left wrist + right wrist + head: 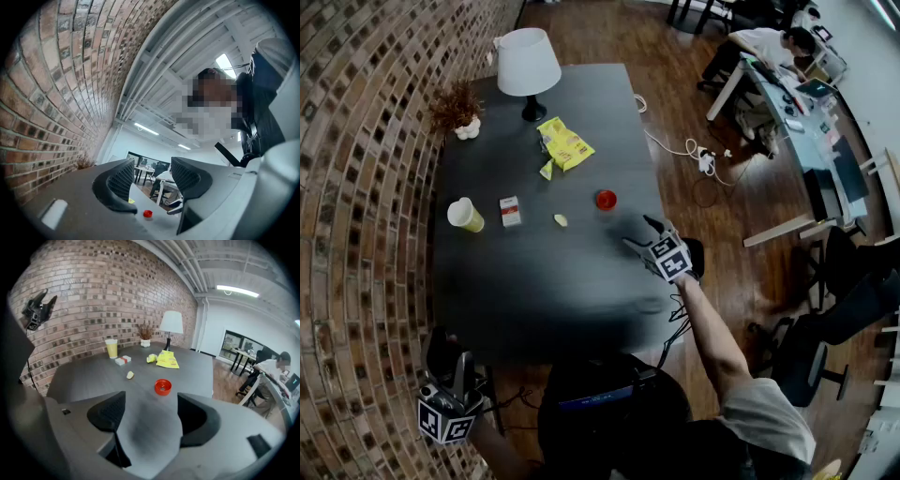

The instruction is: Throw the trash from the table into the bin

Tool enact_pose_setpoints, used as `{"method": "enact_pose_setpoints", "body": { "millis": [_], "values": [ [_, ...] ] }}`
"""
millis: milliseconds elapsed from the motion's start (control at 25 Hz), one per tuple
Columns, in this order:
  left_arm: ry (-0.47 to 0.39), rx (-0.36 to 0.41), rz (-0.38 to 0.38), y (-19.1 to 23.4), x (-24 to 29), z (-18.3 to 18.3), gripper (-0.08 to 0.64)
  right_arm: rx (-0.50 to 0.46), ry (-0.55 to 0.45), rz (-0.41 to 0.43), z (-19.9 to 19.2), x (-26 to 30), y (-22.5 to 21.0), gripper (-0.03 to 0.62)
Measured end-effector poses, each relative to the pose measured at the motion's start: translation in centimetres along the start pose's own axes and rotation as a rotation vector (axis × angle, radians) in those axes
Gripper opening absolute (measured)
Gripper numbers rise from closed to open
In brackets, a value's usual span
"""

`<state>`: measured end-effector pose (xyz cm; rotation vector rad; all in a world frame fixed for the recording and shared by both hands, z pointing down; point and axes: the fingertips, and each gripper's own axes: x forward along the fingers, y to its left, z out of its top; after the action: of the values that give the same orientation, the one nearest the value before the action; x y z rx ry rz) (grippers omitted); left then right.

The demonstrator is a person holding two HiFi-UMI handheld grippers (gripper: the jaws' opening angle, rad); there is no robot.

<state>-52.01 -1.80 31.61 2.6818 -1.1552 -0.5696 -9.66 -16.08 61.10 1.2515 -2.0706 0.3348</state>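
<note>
Looks barely begun, with nothing visibly binned. Left to clear from the table (534,281): a yellow snack bag (565,145) at 12 o'clock with a crumpled scrap (547,170) just beneath, a cup (465,215) and small box (510,210) toward 9, a yellow bit (561,220) and a red cap (606,199) near the middle. Right gripper (639,234) at 4 o'clock of the cap, spread wide, pinching nothing. Left gripper (452,361) low at 7 o'clock, off the table, likewise spread and empty. Cannot pick out the bin for certain.

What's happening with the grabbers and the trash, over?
Right gripper open, empty, hovering short of red cap. Left gripper open, empty, beside table. Nothing in the way.
</note>
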Motion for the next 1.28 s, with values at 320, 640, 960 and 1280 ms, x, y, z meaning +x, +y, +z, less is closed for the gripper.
{"method": "enact_pose_setpoints", "body": {
  "millis": [320,640,960,1280],
  "values": [
    [0.081,-0.06,0.016,10.1,-0.2,-1.3,0.235,0.059,0.238,-0.059,1.7,18.0,-1.4,0.423],
    [0.102,-0.131,-0.069,11.5,2.1,-3.6,0.235,0.22,0.309,0.014,0.5,19.7,-0.2,0.318],
    [0.184,-0.152,-0.218,5.3,7.4,-6.5,0.235,0.344,0.079,-0.076,-3.0,6.0,-0.5,0.316],
    [0.299,-0.151,-0.329,-4.6,14.1,-9.9,0.235,0.697,0.081,-0.388,-25.8,-14.0,-10.8,0.317]
  ]
}}
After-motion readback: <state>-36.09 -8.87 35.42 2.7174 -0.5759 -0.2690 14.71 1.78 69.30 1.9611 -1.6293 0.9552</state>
